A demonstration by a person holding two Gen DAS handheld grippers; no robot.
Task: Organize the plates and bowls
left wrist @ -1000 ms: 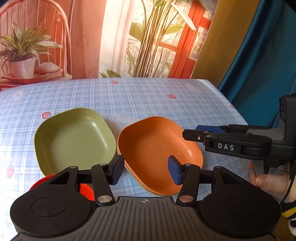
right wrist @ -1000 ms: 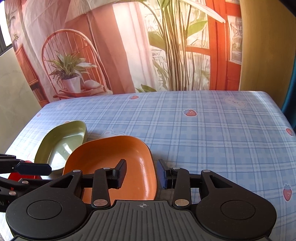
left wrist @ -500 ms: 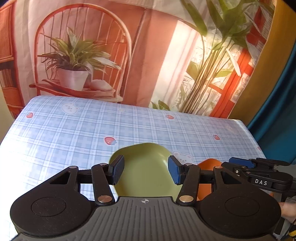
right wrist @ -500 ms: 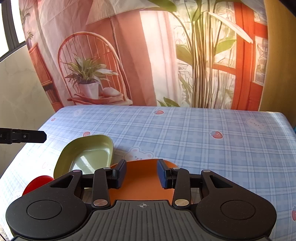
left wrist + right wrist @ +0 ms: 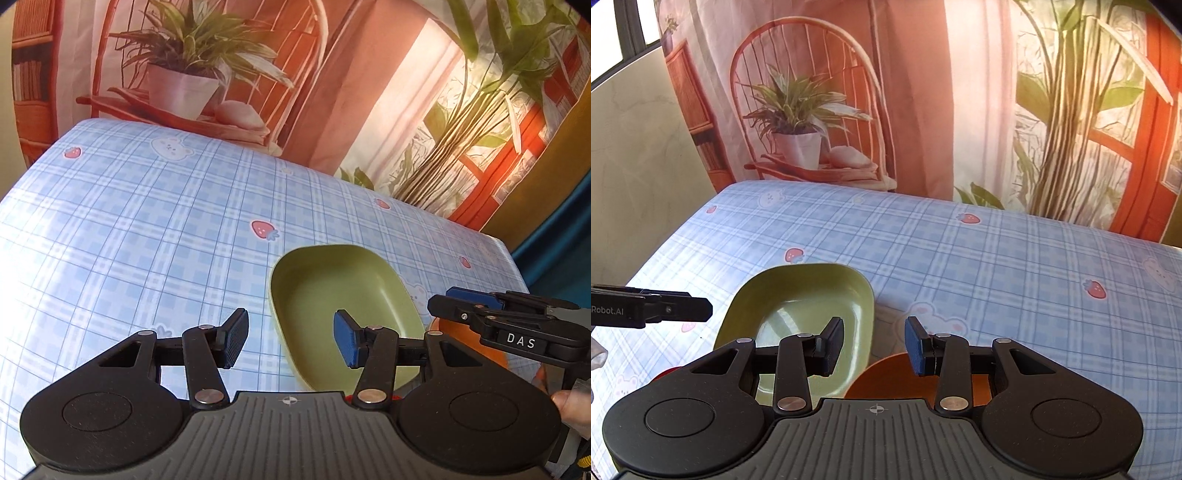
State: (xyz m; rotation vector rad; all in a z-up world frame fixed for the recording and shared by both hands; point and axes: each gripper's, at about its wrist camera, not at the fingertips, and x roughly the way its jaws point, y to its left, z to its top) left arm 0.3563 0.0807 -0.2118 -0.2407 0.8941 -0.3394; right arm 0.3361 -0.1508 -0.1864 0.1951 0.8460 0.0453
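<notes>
Near the table's front edge, green bowl [image 5: 343, 314] beside orange plate [image 5: 923, 380], both grippers' fingers apart, empty.

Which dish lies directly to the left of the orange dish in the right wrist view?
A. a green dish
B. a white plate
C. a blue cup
A: the green dish sits on the checked tablecloth, just left of the orange dish.

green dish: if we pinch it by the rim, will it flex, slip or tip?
The green dish looks like thin moulded plastic, so probably light and fairly stiff. Its inside shows a glossy highlight, so pads may slip on the rim. It is shallow with a broad flat base on the tablecloth: unlikely to tip, more likely to slide if pushed.
</notes>
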